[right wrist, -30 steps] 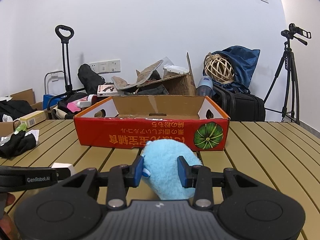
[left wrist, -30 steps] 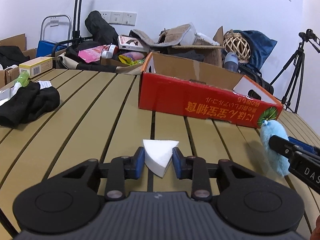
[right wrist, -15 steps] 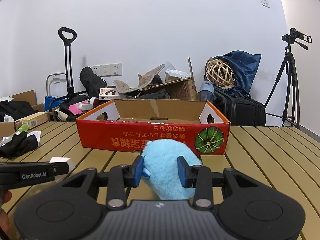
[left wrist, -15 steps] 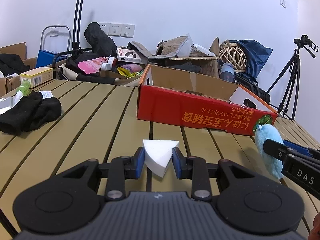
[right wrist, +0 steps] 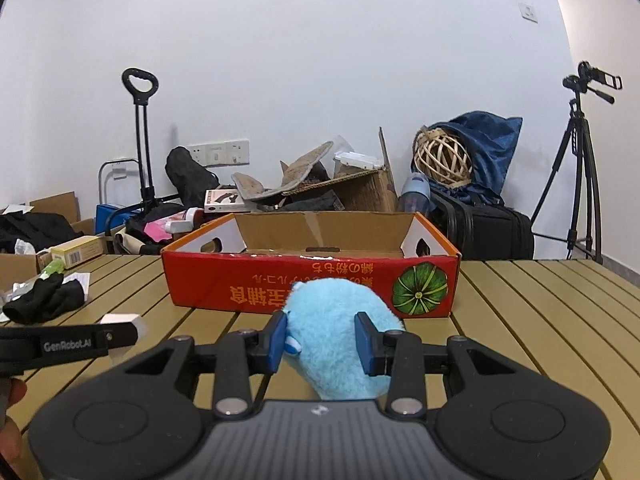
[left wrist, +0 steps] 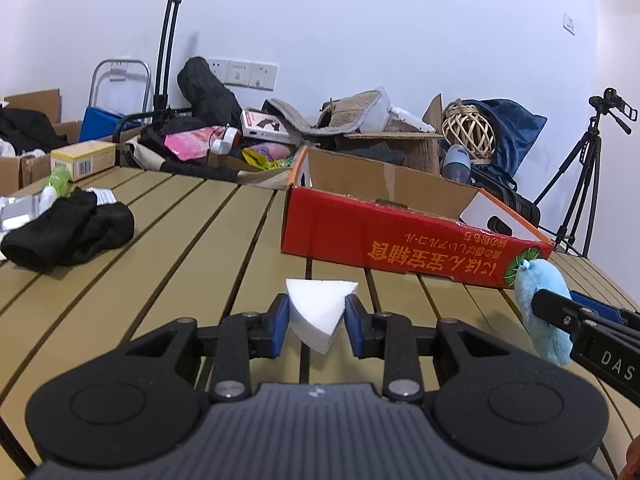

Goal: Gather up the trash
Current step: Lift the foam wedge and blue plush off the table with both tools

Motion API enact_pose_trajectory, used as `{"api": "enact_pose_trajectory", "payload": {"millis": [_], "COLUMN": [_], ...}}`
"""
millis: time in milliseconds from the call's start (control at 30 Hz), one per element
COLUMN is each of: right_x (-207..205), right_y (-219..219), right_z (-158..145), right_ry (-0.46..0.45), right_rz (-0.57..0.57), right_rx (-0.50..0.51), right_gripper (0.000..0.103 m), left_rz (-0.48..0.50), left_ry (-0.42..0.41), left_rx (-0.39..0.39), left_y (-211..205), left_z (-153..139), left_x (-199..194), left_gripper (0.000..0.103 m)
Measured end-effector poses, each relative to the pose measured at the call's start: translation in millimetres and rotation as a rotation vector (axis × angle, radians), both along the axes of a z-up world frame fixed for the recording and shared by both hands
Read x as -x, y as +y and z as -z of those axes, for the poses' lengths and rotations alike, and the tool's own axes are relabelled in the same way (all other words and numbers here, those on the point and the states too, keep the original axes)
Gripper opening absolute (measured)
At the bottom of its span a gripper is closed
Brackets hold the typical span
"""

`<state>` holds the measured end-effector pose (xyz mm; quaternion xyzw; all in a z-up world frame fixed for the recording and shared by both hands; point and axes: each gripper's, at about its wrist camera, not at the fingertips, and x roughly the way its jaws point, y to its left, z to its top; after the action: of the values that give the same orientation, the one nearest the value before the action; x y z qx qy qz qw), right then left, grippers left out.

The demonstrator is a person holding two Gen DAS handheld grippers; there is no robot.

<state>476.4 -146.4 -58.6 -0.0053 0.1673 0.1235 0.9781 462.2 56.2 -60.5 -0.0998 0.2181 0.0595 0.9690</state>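
left gripper (left wrist: 316,326) clamped on white foam wedge (left wrist: 320,316), right gripper (right wrist: 322,344) clamped on blue plush toy (right wrist: 340,340); both lifted since a second ago, near red box (right wrist: 312,280), ready for drop-off.

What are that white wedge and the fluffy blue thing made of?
The white wedge looks like foam or sponge: matte, with cleanly cut flat faces. The fluffy blue thing looks like synthetic plush: fuzzy pile, and it bulges around the pads gripping it.
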Motion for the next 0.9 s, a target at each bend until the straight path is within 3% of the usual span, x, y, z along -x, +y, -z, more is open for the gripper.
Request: {"api": "enact_pose_trajectory", "payload": {"millis": [433,900], "right_x": [17,57], "right_y": [-1,-8], "right_z": [-10,-29], "right_ry": [-0.038,-0.092], "right_rz": [-0.027,-0.051], "right_rx": [0.024,0.005], "right_gripper": [0.035,0.035], "left_rz": [0.0,0.031], "left_ry": [-0.031,-0.088], "left_rx": [-0.034,0.012], "left_y": [-6,-15], "left_z": [-12,-42], "left_x": [15,59], "left_gripper": [0.031,0.03]}}
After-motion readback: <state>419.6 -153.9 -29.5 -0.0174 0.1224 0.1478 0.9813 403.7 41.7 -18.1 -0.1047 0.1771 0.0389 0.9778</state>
